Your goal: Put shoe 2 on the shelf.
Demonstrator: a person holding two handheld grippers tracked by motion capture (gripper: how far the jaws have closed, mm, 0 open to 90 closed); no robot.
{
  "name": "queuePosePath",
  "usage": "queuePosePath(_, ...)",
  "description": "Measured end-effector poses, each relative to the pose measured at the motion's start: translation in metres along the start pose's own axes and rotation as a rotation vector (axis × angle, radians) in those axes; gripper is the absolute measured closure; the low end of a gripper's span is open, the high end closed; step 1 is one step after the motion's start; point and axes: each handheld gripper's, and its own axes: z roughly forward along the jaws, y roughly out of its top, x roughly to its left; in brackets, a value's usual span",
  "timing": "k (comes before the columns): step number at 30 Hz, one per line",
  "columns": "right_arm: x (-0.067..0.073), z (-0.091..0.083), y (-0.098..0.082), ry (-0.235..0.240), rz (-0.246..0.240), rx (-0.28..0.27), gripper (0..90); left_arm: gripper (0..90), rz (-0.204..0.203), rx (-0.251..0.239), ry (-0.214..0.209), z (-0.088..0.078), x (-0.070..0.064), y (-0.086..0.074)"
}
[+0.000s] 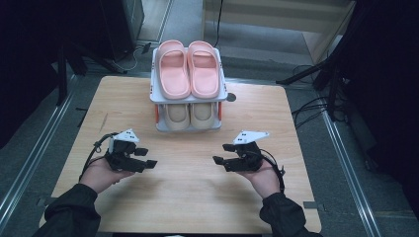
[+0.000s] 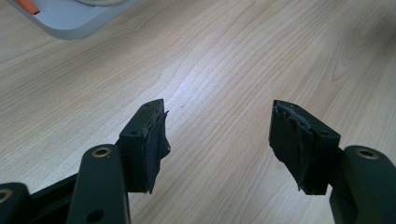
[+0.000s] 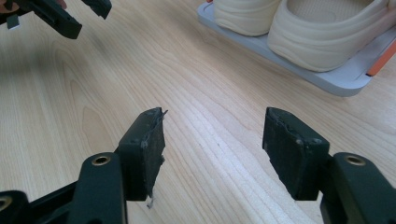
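Note:
A small grey two-shelf rack (image 1: 157, 98) stands at the far middle of the wooden table (image 1: 188, 197). A pair of pink slippers (image 1: 188, 69) lies on its top shelf, and a pair of cream slippers (image 1: 190, 114) sits on the lower one. My left gripper (image 1: 146, 157) rests low over the table at front left, jaws open and empty (image 2: 217, 126). My right gripper (image 1: 221, 153) mirrors it at front right, also open with only bare wood between its jaws (image 3: 215, 135). The right gripper view has the cream slippers (image 3: 322, 32) on the rack base (image 3: 336, 79) at upper right.
The left gripper (image 3: 60, 18) appears at the top left of the right gripper view. A corner of the rack base (image 2: 70, 21) is at the top left of the left gripper view. A dark round spot (image 1: 230, 97) sits on the table right of the rack. Dark stands and cables surround the table.

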Motion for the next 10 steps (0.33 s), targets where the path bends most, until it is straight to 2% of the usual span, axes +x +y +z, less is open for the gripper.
queuePosePath(10,0.0024,0.0036,0.0002,0.007,-0.023,0.016,38.8,36.3,0.0,0.001,-0.001,-0.0006,0.001,-0.0005)
